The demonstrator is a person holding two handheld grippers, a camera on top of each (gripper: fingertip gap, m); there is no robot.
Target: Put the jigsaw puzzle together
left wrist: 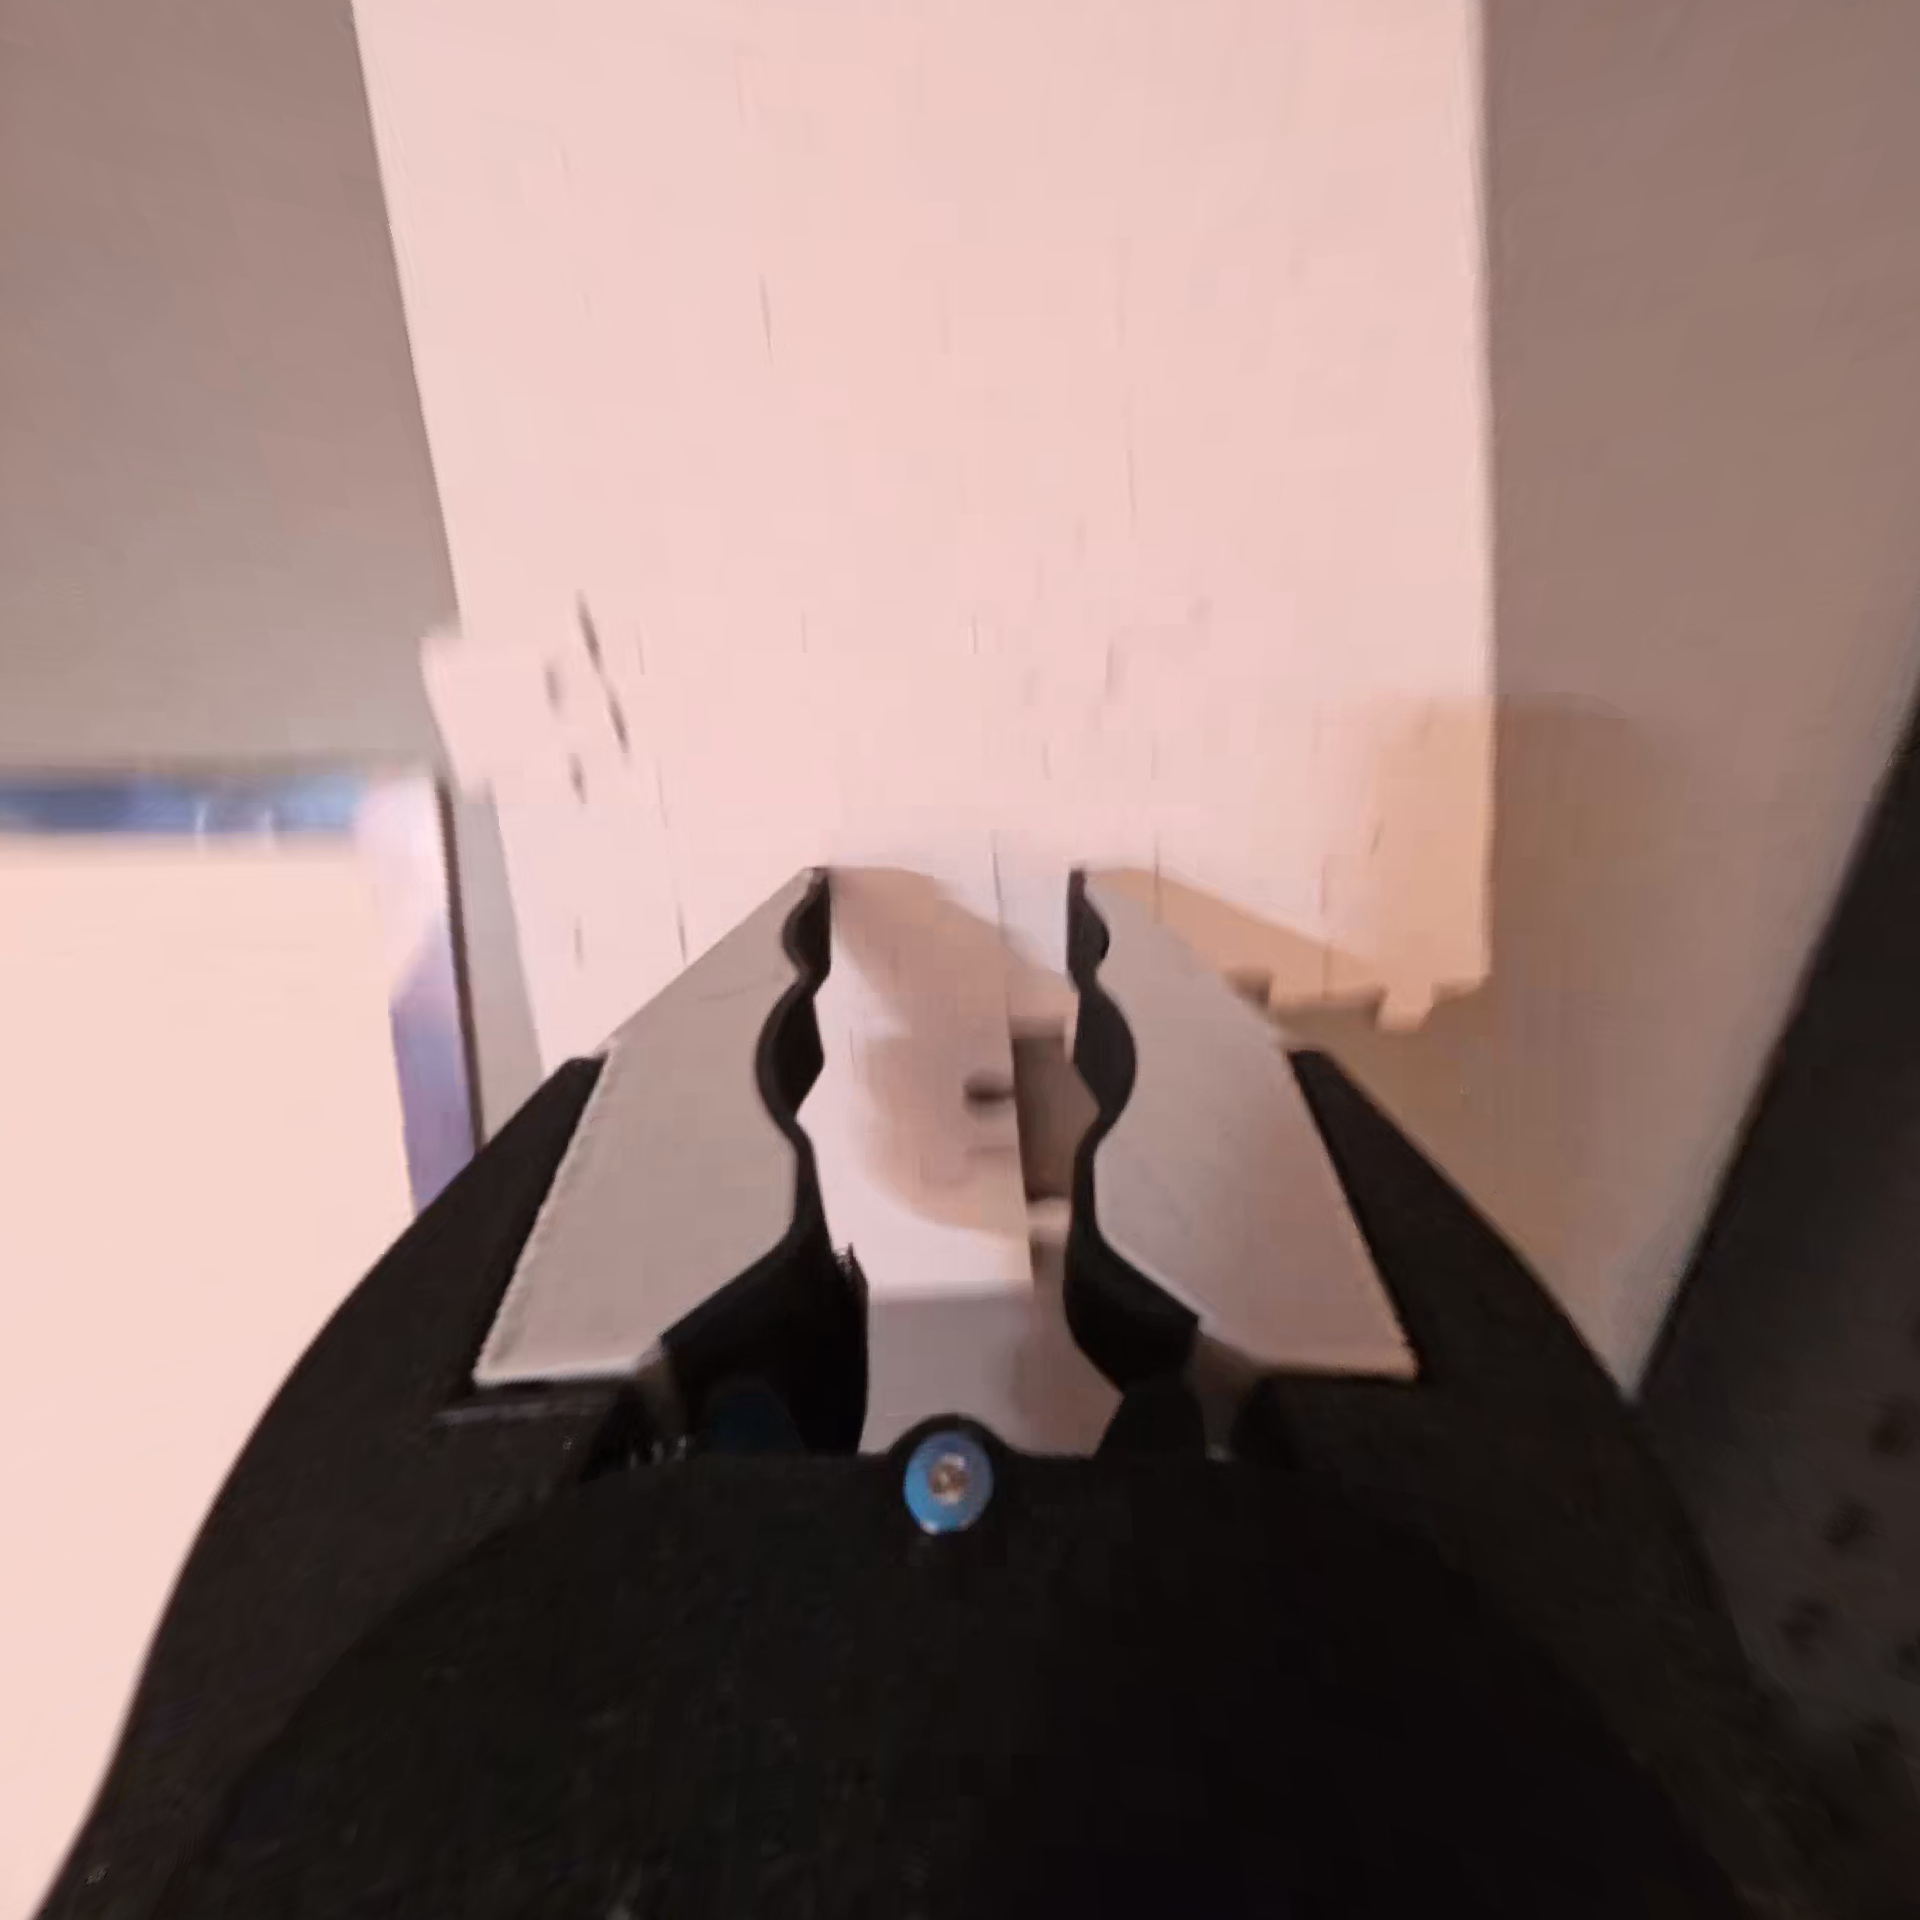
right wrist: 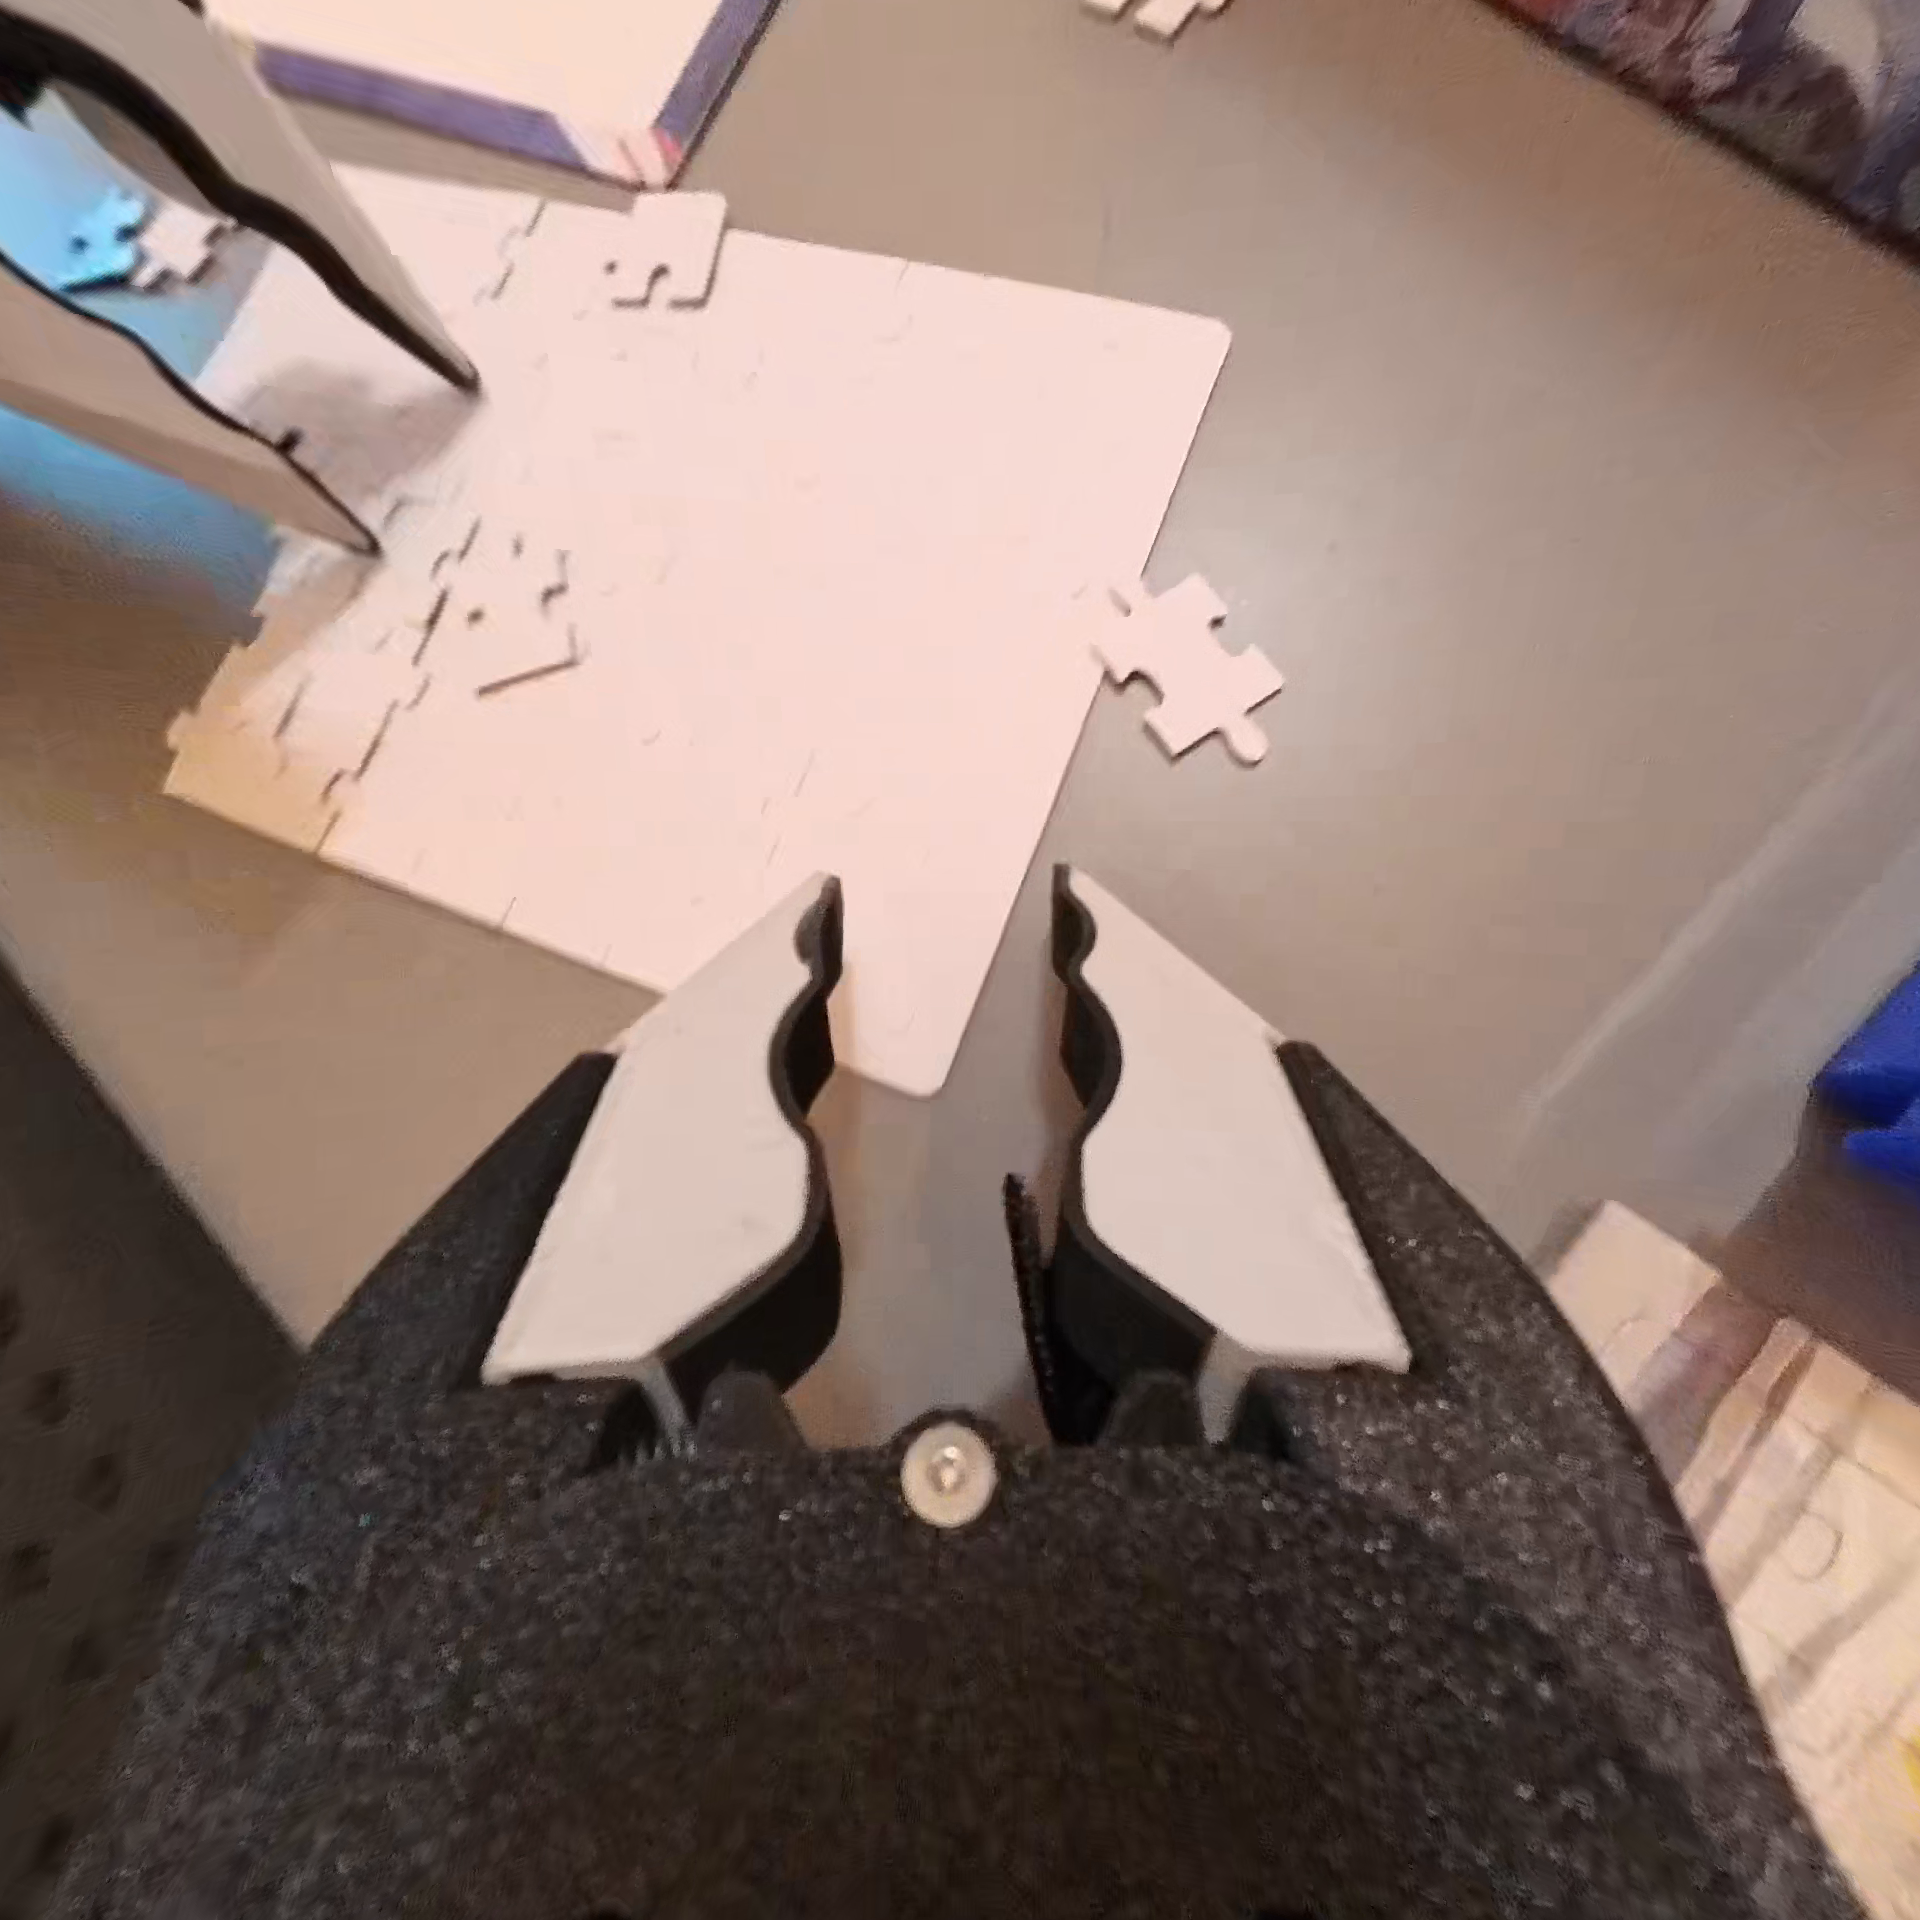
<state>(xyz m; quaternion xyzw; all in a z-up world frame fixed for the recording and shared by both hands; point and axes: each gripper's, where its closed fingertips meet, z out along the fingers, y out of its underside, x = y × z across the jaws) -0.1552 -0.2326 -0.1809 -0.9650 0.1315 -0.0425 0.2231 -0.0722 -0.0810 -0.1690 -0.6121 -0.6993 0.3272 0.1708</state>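
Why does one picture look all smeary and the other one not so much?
Left wrist view: motion blur smears the white puzzle into streaks, so piece outlines are lost. Right wrist view: sharper, the loose piece keeps crisp edges, only the frame's borders go soft; the left gripper casts a faint shadow on the puzzle.

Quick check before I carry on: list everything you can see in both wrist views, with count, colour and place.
puzzle: one, white, mostly joined, flat on the table centre; a few pieces near its left edge sit unseated.
loose piece: one, white, on the table just off the puzzle's right edge.
far pieces: a few, white, at the top edge; count unclear.
box: one, white top with blue-purple sides, behind the puzzle.
table: one, grey-brown.
blue thing: one, right edge; kind unclear.
left gripper: black with grey fingers, open, over the puzzle's left side.
right gripper: same colours, open, empty, above the puzzle's near corner.
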